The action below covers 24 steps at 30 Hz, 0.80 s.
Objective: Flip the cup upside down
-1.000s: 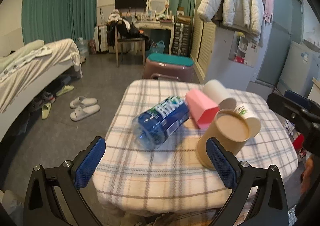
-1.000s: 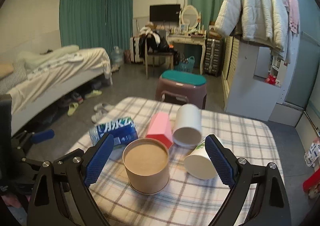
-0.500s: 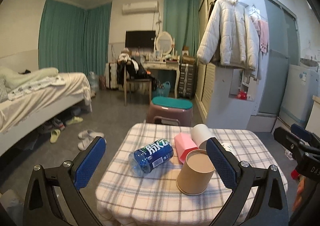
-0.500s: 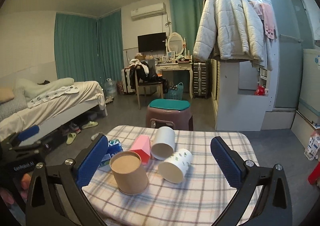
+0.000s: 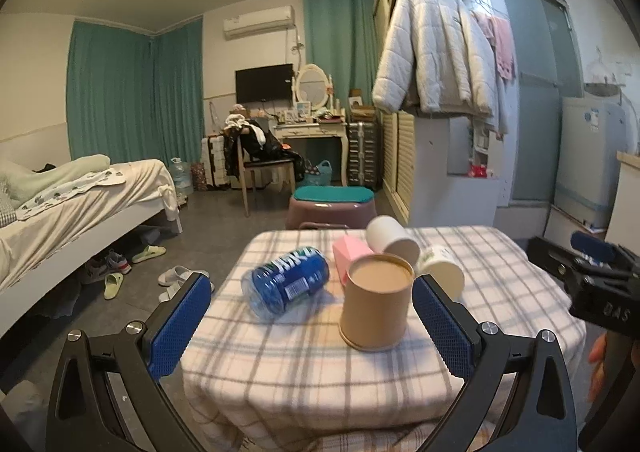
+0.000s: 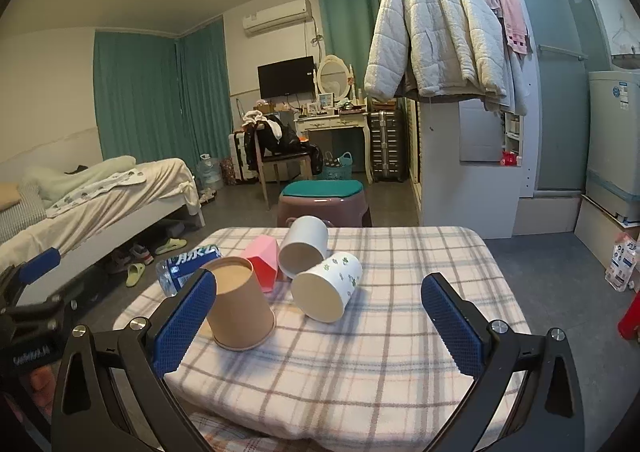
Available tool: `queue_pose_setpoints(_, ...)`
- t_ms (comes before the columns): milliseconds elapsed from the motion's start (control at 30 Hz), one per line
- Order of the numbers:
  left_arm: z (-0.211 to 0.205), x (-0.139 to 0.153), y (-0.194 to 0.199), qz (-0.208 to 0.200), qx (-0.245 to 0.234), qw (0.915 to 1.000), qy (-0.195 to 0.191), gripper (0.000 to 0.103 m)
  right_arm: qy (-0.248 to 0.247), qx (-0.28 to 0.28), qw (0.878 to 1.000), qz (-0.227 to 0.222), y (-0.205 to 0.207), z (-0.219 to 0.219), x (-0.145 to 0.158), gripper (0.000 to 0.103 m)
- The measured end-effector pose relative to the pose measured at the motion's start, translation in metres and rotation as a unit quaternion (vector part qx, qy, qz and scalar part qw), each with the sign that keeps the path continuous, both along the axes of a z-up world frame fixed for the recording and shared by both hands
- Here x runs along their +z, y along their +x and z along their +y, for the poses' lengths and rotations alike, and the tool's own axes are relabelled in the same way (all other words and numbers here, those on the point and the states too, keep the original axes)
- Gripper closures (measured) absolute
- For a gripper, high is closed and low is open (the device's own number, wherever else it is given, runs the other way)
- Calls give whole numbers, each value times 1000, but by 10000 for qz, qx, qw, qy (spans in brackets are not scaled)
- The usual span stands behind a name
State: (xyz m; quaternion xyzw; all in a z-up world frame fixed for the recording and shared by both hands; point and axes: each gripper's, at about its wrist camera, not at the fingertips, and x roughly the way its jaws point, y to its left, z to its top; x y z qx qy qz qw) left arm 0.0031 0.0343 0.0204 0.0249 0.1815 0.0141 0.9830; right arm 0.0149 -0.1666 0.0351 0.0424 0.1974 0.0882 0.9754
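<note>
The checked surface [image 6: 400,336] carried everything: a blue bottle [image 5: 290,282] lying on its side at the far left, a pink box [image 6: 264,262] behind the middle, a plain white cup [image 6: 304,250] and a leaf-printed white cup [image 6: 328,290] both lying on their sides, and nearest, the brown paper cup [image 6: 240,306].

That brown cup stood rim-down on the cloth with its closed base uppermost, wider at the bottom, so by my reading the flip was already made and the step in hand was the retreat.

The left tongs [image 5: 312,316] and the right tongs [image 6: 320,320] both hung off the near edge, blue pads spread wide apart, gripping nothing.

If another cup was meant, the next move would call for closing on a lying cup's wall, lifting and rotating it rim-down.
</note>
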Motion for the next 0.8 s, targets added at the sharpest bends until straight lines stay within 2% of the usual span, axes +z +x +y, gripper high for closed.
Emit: queue_pose_setpoints(800,-4,-6,5,64,-97,9999,-12,0,-130,46,9998,161,8,10,-7,0)
